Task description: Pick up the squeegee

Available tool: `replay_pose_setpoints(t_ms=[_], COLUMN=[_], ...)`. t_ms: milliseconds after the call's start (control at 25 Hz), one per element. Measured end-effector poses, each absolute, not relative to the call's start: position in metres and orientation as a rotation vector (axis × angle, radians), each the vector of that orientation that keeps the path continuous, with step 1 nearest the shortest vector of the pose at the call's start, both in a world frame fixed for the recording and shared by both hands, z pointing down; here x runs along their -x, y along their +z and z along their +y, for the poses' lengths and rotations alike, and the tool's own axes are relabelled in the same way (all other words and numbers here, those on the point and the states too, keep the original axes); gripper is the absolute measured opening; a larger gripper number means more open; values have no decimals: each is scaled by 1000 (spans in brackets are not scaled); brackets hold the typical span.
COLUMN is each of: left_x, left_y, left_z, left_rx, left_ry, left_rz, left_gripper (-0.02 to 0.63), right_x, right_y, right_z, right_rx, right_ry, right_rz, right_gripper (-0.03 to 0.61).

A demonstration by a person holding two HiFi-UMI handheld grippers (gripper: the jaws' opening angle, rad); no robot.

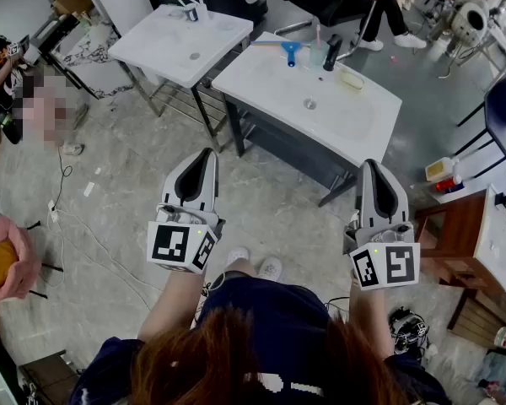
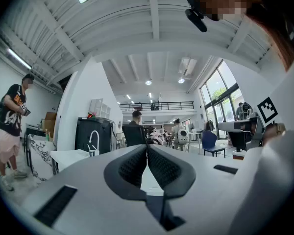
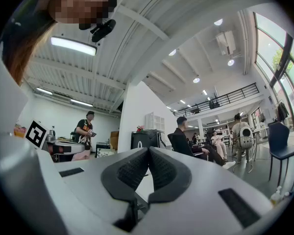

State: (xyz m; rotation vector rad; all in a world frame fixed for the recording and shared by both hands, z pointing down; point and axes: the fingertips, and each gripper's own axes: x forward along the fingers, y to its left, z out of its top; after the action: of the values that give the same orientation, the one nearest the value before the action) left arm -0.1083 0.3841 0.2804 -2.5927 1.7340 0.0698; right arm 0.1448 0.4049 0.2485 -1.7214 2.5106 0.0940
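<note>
A squeegee [image 1: 288, 51] with a blue handle and a light blade lies at the far edge of the nearer white sink table [image 1: 270, 87], well ahead of both grippers. My left gripper [image 1: 209, 152] is held level over the floor, its jaws shut with nothing between them; its pads [image 2: 147, 148] meet at the tip. My right gripper [image 1: 373, 164] is at the same height to the right, near the table's front corner, also shut and empty, pads [image 3: 148, 151] touching.
Beside the squeegee stand a cup [image 1: 318, 54] and a black bottle [image 1: 332, 52]; a yellowish sponge [image 1: 350, 78] lies further right. A second sink table [image 1: 173, 49] stands to the left. A wooden desk [image 1: 455, 234] is at right. Cables [image 1: 84, 226] trail across the floor. People stand and sit around the room.
</note>
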Motion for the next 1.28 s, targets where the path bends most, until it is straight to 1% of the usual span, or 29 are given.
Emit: replay_pose_setpoints(t_ms=[640,960,1040,1160,1240,1280], left_x=[109,114,114,119,121,122], left_y=[284,295,296,297,297,296], left_z=[373,328,306,268,240,225], left_rx=[2596,2631,2640,2652,2671,2680], left_ry=[42,41,44,53,61,62], left_rz=[1736,1730,1717,1716,1707,1697], left_gripper=[23,23,25,31,104,115], right_x=[-152,-139,-136,-129,-125,-123], right_y=[254,265,267,267,264,262], right_z=[388,343,323,287,262,249], right_rx=[1715,1711,1710,1705,1710,1714], right_ry=[18,-8,-17,-25,-22,-18], right_rz=[2465,2500,2509,2526,2529,2526], right_gripper=[15,17,38,97,129,142])
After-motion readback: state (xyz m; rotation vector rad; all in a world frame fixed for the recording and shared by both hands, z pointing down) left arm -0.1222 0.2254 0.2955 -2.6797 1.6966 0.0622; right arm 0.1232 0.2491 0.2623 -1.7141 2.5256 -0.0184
